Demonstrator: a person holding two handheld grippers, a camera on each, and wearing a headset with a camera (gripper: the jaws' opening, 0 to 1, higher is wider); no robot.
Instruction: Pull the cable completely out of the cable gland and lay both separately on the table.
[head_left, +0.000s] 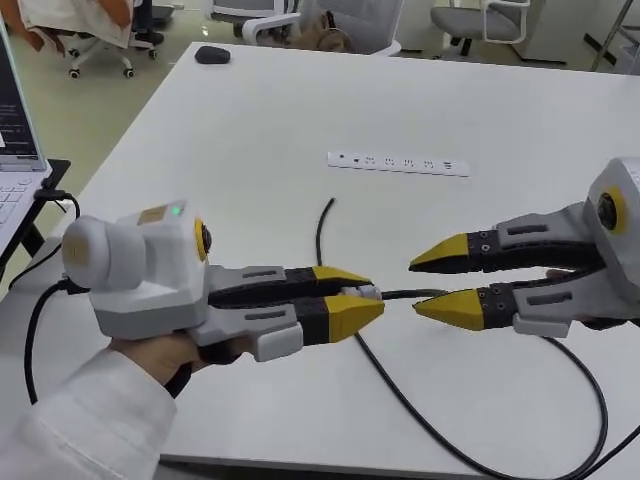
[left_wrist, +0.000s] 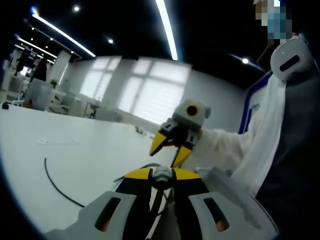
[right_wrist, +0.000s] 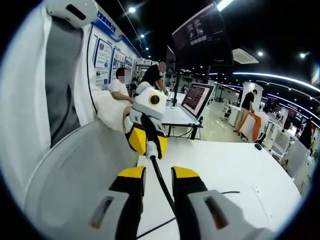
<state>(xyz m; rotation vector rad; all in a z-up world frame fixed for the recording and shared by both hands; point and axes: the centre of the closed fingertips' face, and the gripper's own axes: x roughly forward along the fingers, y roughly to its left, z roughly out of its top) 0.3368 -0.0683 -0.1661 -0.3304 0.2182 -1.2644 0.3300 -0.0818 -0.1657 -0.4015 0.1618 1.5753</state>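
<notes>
Claws face each other tip to tip above the desk (head_left: 250, 130). Left claw (head_left: 376, 295): clenched on the cable gland (head_left: 365, 291), a small pale fitting pinched between the yellow tips. The left gripper view confirms this, with the gland (left_wrist: 162, 175) seated in the closed tips. Right claw (head_left: 413, 287): released, jaws apart, one above and one below the black cable (head_left: 400, 294) where it leaves the gland. In the right gripper view the cable (right_wrist: 164, 187) runs down the gap between the tips, with no clear contact on either side. Beyond the claws the cable loops loosely over the desk. One free end lies short of the power strip (head_left: 398, 163), and the rest trails toward the near edge.

Progress, as judged: gland secured, cable not yet gripped or drawn out, nothing laid down. Left to do: close the right claw on the cable, pull it clear of the gland, then set gland and cable apart on the desk.
</notes>
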